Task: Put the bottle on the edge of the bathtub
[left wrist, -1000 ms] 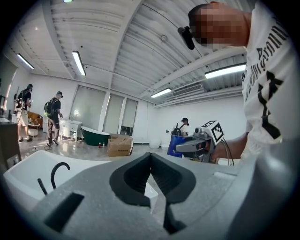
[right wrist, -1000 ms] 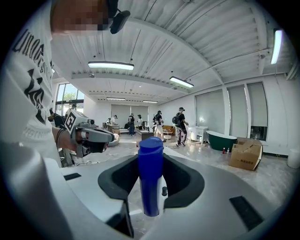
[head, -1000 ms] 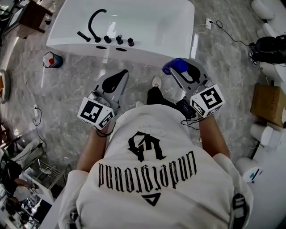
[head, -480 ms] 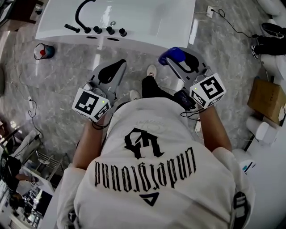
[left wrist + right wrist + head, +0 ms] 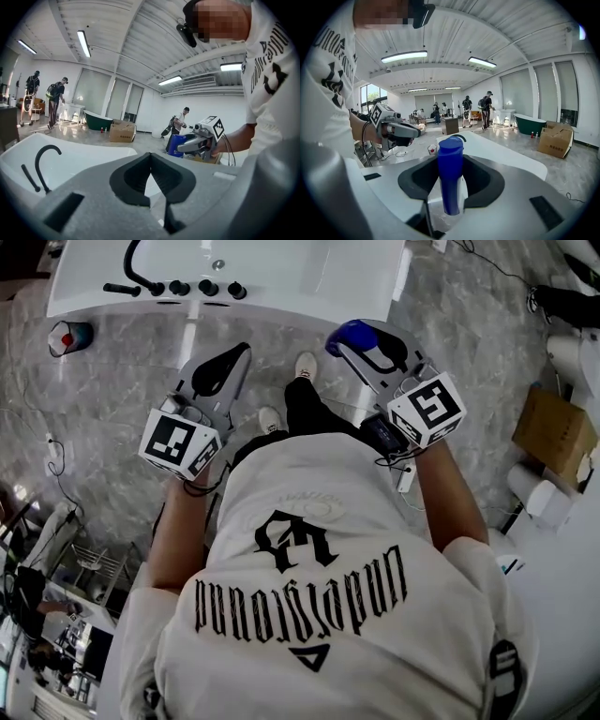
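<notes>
The blue bottle [image 5: 450,173] stands upright between the jaws of my right gripper [image 5: 450,159], which is shut on it. In the head view the bottle [image 5: 343,331] and the right gripper [image 5: 361,345] hang over the marble floor, a little short of the white bathtub [image 5: 309,307]. My left gripper [image 5: 242,352] is beside it at the left, level with it. Its jaws meet at the tips with nothing between them [image 5: 150,157]. The tub [image 5: 70,159] lies just ahead of both grippers, and its rim [image 5: 501,152] shows beyond the bottle.
A black curved faucet [image 5: 139,268] and black knobs [image 5: 192,288] sit on the tub's near-left rim. A small cup [image 5: 70,334] stands on the floor at left, a cardboard box [image 5: 560,432] at right. My shoes [image 5: 305,365] are between the grippers. Other people stand far off.
Both grippers have moved forward toward the tub and a little lower, the bottle still in the right one. The tub has slid up and left in the head view.
</notes>
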A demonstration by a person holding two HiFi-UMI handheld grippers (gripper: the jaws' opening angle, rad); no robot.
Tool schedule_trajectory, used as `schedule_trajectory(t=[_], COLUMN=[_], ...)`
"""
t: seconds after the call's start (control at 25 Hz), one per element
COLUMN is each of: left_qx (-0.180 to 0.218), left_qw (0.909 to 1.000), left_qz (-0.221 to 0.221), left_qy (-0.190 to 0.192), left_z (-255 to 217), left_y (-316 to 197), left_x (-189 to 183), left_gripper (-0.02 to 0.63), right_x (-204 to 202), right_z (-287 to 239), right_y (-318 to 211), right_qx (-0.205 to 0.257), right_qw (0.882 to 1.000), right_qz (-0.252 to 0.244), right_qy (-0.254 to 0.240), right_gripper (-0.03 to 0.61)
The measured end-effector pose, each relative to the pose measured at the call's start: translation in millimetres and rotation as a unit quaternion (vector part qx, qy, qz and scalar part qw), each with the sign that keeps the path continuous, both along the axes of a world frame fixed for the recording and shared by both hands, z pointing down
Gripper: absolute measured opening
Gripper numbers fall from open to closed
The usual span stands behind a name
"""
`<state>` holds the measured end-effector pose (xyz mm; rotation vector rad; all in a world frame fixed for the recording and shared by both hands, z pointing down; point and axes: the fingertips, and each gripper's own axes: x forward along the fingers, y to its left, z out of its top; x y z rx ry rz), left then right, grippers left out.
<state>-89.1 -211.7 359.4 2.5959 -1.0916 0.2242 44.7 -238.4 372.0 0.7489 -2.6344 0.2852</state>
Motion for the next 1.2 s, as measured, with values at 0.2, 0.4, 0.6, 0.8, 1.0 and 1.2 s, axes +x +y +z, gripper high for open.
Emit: schedule_trajectory(t=[0.2,0.4,0.6,0.8,1.0,1.2], left_qx=[-0.023,-0.032,-0.036,-0.057,-0.077,-0.098], left_qw=[0.9997,0.9994,0.9989,0.998,0.9966,0.9944], left_qz=[-0.005,-0.009,-0.001,0.0,-0.001,-0.006], left_qy=[0.005,-0.011,-0.029,-0.027,-0.027,-0.037], left_z=[25.0,46.0,66.8,95.5,128.4,156.1], left_y=[-27.5,-49.7,-73.6,-87.0,-103.8,-111.4], left_x=[2.2,-0.5,12.3,18.2,20.6,25.0], left_gripper=[0.015,0.015,0.015,0.015,0.015,0.015], right_x=[-3.2,-13.9,-13.3,-17.1,-22.9,-25.4], right_z=[24.3,55.6,84.3,113.0,141.5,171.6], right_y=[-28.6,-49.8,-71.5,-83.9,-101.5,-111.1], right_qx=[-0.011,-0.028,-0.036,-0.047,-0.047,-0.053], right_qw=[1.0,0.999,0.998,0.997,0.996,0.993], right_qz=[-0.012,-0.024,-0.037,-0.046,-0.059,-0.076], right_qy=[0.011,0.02,0.035,0.042,0.053,0.07], right_gripper=[0.156,0.156,0.156,0.156,0.156,0.156])
